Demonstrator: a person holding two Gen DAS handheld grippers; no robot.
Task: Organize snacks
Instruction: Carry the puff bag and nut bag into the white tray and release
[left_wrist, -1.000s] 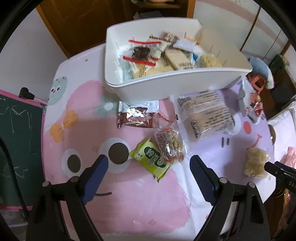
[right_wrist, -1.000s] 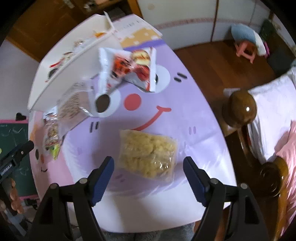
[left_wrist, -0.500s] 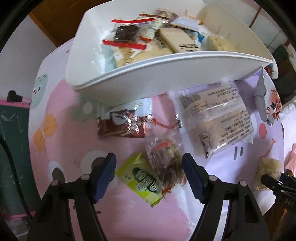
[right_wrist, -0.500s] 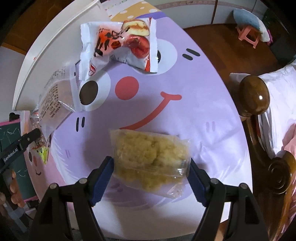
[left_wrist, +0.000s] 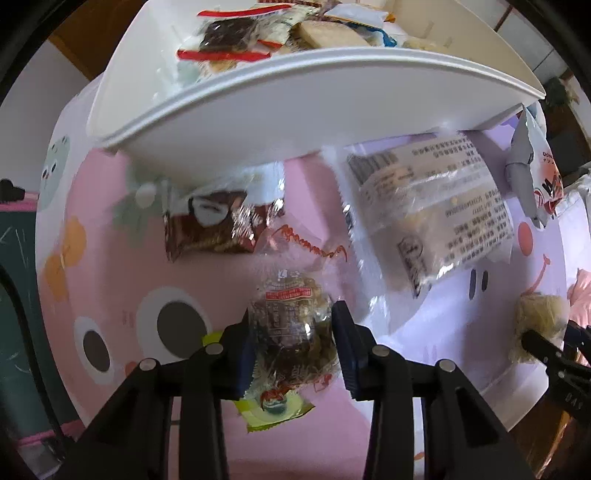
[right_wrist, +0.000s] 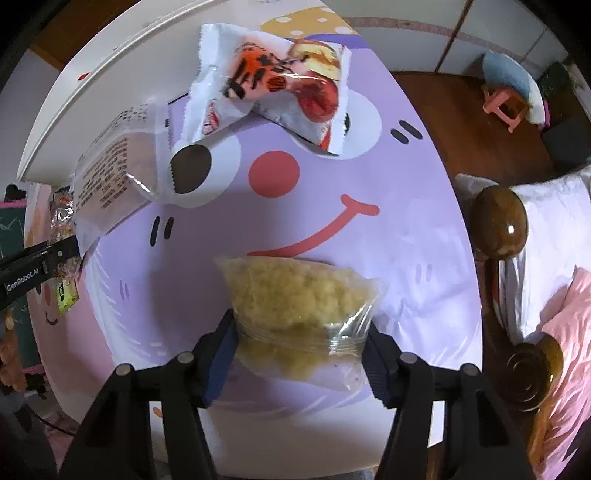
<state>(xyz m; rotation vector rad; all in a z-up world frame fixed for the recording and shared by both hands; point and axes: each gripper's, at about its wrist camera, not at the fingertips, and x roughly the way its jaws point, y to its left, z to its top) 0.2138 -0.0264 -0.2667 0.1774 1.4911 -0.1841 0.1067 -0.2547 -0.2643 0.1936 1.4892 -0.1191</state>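
My left gripper (left_wrist: 293, 332) is shut on a clear packet of brown nutty snack (left_wrist: 293, 328), which lies over a green packet (left_wrist: 271, 406). A brown chocolate packet (left_wrist: 218, 225) and a large clear bread bag (left_wrist: 432, 210) lie just beyond, under the rim of the white bin (left_wrist: 295, 96) holding several snacks. My right gripper (right_wrist: 301, 332) is shut on a clear bag of yellow crumbly snack (right_wrist: 299, 299) on the purple table. The left gripper's arm shows at the left of the right wrist view (right_wrist: 37, 262).
A white and red pastry packet (right_wrist: 273, 85) lies behind the yellow bag, next to the bread bag (right_wrist: 114, 162). The table's right edge drops to a wooden bedpost (right_wrist: 500, 225) and pink bedding. A green chalkboard (left_wrist: 14, 266) stands at the left.
Both grippers moved forward and closed. The left one closed on the brown snack packet; the right one closed on the yellow bag. The white bin looms closer in the left view.
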